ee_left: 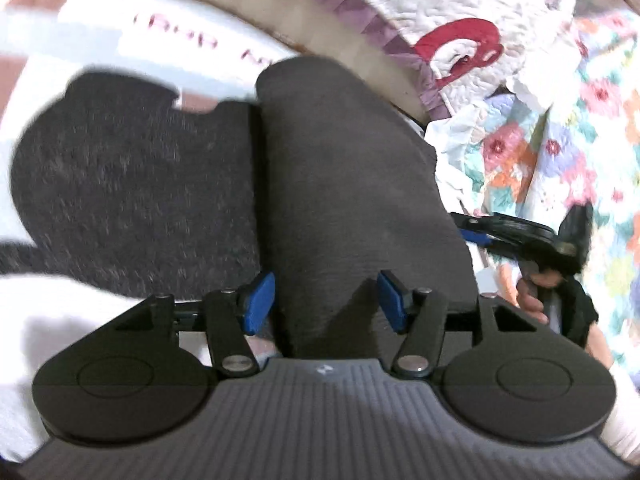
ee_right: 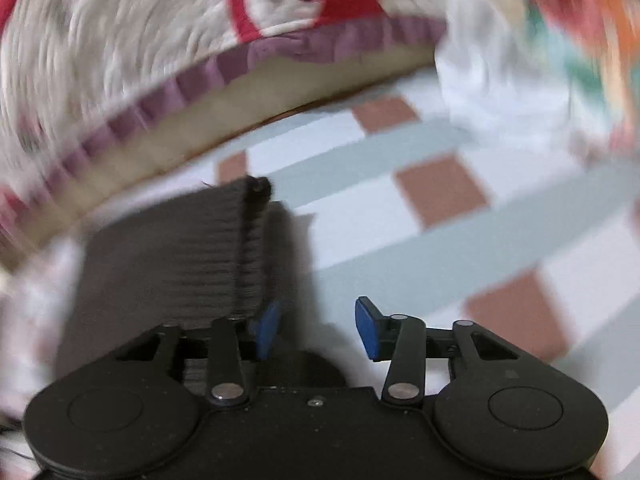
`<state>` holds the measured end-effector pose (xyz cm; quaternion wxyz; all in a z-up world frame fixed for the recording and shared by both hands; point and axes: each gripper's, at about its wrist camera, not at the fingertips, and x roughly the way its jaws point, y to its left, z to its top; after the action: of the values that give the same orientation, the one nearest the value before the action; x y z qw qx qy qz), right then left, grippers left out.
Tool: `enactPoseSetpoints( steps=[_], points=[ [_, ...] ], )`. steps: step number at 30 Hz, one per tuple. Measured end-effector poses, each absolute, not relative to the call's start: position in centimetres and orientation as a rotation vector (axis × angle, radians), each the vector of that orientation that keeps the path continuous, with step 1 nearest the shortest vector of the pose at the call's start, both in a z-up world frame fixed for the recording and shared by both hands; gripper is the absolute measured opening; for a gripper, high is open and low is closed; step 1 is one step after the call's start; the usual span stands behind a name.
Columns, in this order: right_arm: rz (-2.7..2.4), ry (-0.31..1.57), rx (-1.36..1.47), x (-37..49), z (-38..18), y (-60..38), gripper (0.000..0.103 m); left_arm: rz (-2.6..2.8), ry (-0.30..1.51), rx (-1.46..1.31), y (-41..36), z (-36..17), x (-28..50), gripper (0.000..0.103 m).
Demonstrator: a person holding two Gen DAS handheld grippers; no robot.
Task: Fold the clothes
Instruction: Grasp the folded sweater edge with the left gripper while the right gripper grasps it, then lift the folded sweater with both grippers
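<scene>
Left wrist view: the left tongs (ee_left: 326, 300) fill the near edge, their blue pads (ee_left: 258, 300) spread apart and released. A dark grey knitted garment (ee_left: 344, 200) runs from between the pads toward the far side, folded into a long smooth panel; neither pad presses on it. To its left lies a fuzzier black part of the clothing (ee_left: 132, 200). Both rest on a bed sheet (ee_left: 96, 40) checked in white, pale blue and brown, with blurred red lettering. Beyond, a white quilted cover (ee_left: 460, 8) with a purple border and a red motif hangs at the far edge. A floral blanket (ee_left: 560, 140) lies to the right. Also at right, the right tongs (ee_left: 520, 236) appear side-on, with a person's hand (ee_left: 532, 292) gripping the handle.

Right wrist view, heavily blurred: the right tongs (ee_right: 316, 328) are released, pads wide with only the checked sheet (ee_right: 400, 240) between them. The grey ribbed garment (ee_right: 172, 256) lies left of the gap, its edge just beside the left pad (ee_right: 266, 330); whether it touches is unclear. The quilted cover (ee_right: 120, 52) spans the far side, the floral blanket (ee_right: 580, 40) far right.
</scene>
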<state>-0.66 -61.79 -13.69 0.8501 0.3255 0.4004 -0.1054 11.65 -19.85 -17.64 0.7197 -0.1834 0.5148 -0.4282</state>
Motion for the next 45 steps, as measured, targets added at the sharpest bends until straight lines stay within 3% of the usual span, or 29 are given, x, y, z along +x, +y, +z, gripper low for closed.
enactPoseSetpoints(
  steps=[1,2,4,7,10,20,23,25,27,32,38,45],
  points=[
    [-0.17,0.837,0.758,-1.4,-13.9,-62.1,0.068,-0.956,1.136,-0.411,-20.0,-17.6,11.6,0.055],
    [-0.118,0.829,0.83,-2.0,-14.1,-62.3,0.07,-0.966,1.133,-0.417,-20.2,-17.6,11.6,0.054],
    [-0.043,0.853,0.885,-3.0,-14.7,-61.9,0.072,-0.96,1.132,-0.413,-20.5,-17.7,11.4,0.054],
    [-0.034,0.958,0.769,-3.1,-15.6,-59.9,0.072,-0.925,1.125,-0.371,-20.6,-17.8,11.1,0.043],
    [-0.04,0.968,0.724,-3.0,-16.6,-59.2,0.074,-0.907,1.101,-0.308,-21.1,-17.5,10.7,0.042],
    [0.028,0.909,0.814,-1.5,-19.2,-59.9,0.082,-0.898,1.199,-0.537,-20.9,-20.7,11.7,0.057],
    [0.045,0.88,0.737,-0.8,-18.9,-59.3,0.067,-0.891,1.15,-0.508,-21.7,-20.6,11.2,0.055],
    [0.059,0.844,0.705,-0.9,-17.9,-58.9,0.05,-0.892,1.099,-0.448,-22.2,-20.0,10.7,0.036],
    [0.076,0.802,0.67,-1.2,-16.4,-58.3,0.045,-0.902,1.042,-0.362,-22.8,-18.6,10.2,0.03],
    [0.141,0.697,0.543,-1.0,-10.9,-55.0,0.043,-0.903,0.835,-0.225,-22.9,-13.2,9.1,0.026],
    [0.258,0.603,0.535,3.3,-7.1,-52.5,0.044,-0.833,0.755,-0.267,-17.8,-8.8,12.4,0.026],
    [0.214,0.837,0.459,12.4,-14.4,-50.3,0.051,-0.693,1.039,-0.314,-14.3,-16.9,19.3,0.029]
  ],
)
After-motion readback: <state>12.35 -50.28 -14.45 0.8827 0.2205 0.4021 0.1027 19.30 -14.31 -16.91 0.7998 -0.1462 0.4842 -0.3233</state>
